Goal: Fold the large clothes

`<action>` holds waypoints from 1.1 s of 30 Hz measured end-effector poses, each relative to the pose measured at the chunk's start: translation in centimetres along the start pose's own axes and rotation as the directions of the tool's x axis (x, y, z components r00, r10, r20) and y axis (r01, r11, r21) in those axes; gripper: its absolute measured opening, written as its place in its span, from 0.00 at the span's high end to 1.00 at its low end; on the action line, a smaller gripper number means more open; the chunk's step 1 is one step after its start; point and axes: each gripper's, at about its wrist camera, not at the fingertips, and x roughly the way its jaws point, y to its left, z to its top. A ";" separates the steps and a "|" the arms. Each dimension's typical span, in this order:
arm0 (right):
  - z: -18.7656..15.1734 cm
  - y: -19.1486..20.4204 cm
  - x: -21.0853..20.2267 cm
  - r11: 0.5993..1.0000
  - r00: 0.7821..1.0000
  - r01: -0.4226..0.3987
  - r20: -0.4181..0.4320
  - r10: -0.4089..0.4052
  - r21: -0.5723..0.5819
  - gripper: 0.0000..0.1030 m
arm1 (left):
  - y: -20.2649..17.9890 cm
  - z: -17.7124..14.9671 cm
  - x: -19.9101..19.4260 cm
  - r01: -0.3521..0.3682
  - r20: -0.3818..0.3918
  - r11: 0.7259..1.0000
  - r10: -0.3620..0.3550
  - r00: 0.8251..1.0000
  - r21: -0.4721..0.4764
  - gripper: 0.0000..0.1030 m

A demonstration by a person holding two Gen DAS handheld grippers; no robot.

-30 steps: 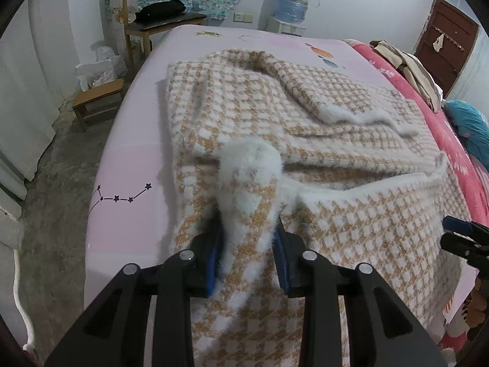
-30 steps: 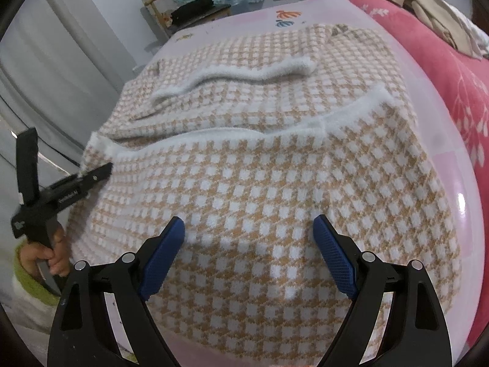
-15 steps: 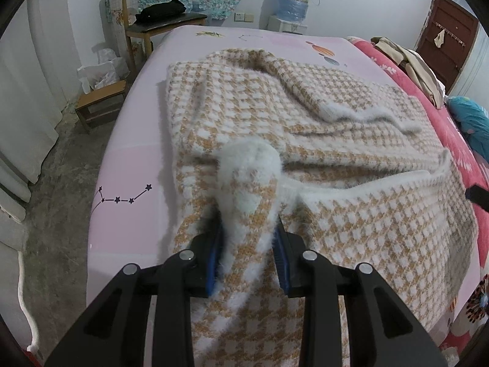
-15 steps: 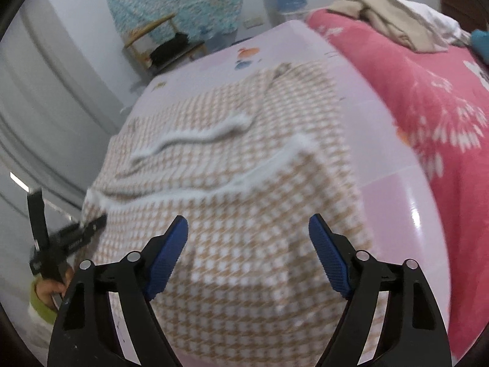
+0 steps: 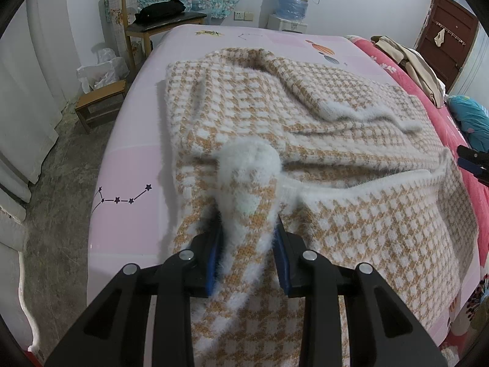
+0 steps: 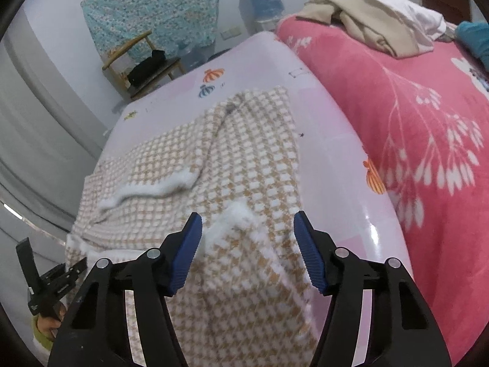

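A large tan-and-white houndstooth garment (image 5: 305,128) with fuzzy white trim lies spread on the pink bed sheet (image 5: 134,165). My left gripper (image 5: 248,238) is shut on a bunched corner of the garment with white trim, at its near left edge. In the right wrist view the garment (image 6: 244,159) lies ahead. My right gripper (image 6: 248,241) is open, its blue pads (image 6: 305,244) on either side of the white-trimmed corner (image 6: 235,217) at the near right edge, not closed on it. The right gripper's tip shows at the left wrist view's right edge (image 5: 472,160).
A red floral blanket (image 6: 428,122) with loose clothes (image 6: 366,21) covers the bed's right side. A wooden chair (image 5: 152,21), a small stool (image 5: 97,104) and a water dispenser (image 5: 293,3) stand beyond the bed. Bare concrete floor (image 5: 61,183) lies left.
My right gripper has swung right along the bed's near edge, narrowed its opening and now frames the garment's white-trimmed right corner. The left gripper has kept its hold without moving.
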 end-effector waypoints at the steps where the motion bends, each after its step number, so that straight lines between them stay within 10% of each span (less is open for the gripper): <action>1: -0.1 -0.2 0.3 1.000 1.000 -0.005 -0.011 0.005 0.003 0.44 | 0.0 0.0 0.0 0.000 0.000 1.000 0.000 1.000 0.000 0.71; 16: -2.9 -0.6 -0.1 0.999 0.994 -0.050 -0.093 0.050 0.007 0.45 | -0.1 0.0 0.0 -0.003 0.000 1.000 0.003 1.000 0.000 0.71; 33: -4.2 1.3 -1.5 0.995 0.996 0.054 -0.066 -0.060 -0.083 0.68 | -0.1 0.0 0.0 -0.002 -0.001 1.000 0.002 1.000 0.000 0.71</action>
